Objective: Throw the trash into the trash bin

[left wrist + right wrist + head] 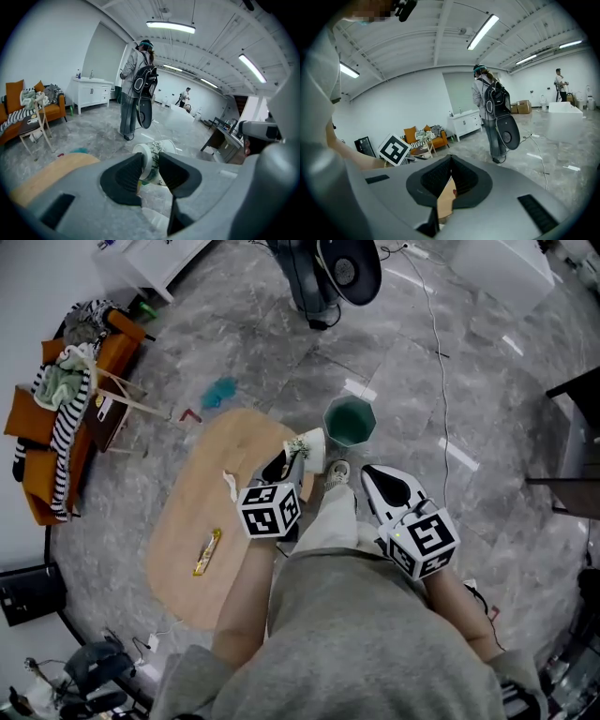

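Observation:
My left gripper (294, 461) is shut on a white paper cup with green print (310, 447), held on its side past the far edge of the oval wooden table (187, 559). In the left gripper view the cup (161, 146) sits between the dark pads of the left gripper (151, 165). The green trash bin (350, 421) stands on the floor just beyond the cup. My right gripper (389, 482) is over the floor to the right; its jaws (452, 170) pinch a thin tan scrap (446, 199). A yellow wrapper (207, 551) and a crumpled white paper (230, 485) lie on the table.
A person with a backpack (137, 93) stands on the grey floor beyond the bin. An orange sofa with clothes (47, 427) and a small folding stand (117, 404) are at the left. A white cable (439, 381) runs across the floor; a teal scrap (221, 391) lies near the table.

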Available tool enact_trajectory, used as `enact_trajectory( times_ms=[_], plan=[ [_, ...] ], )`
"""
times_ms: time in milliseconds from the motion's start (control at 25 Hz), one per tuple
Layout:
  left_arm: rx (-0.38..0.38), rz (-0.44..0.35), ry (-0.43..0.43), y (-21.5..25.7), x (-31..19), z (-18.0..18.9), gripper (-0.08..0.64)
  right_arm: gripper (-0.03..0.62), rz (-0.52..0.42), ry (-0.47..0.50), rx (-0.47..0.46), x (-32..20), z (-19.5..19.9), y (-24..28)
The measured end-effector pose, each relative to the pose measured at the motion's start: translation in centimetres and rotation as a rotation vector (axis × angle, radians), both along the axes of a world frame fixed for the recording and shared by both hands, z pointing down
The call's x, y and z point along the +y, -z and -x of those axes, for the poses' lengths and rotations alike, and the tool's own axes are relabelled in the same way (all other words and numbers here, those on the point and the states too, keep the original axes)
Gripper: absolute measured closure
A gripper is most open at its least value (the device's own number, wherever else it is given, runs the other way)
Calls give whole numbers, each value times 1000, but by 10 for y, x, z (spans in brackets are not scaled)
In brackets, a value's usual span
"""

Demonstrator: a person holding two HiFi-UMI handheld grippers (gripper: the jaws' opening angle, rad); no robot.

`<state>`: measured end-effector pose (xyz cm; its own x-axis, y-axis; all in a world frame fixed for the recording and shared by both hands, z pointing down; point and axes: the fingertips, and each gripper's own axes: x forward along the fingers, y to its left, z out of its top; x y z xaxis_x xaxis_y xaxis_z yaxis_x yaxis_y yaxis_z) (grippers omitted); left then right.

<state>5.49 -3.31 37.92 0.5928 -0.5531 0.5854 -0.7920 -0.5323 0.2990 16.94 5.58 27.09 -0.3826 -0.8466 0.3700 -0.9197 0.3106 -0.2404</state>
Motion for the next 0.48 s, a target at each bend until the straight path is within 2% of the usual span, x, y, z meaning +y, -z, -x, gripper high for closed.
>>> enact_trajectory(
  times_ms=[480],
  plan=[
    [10,43,-102,-36,-30,-53,439,584,62,-78,5,-33,-35,-29]
  ],
)
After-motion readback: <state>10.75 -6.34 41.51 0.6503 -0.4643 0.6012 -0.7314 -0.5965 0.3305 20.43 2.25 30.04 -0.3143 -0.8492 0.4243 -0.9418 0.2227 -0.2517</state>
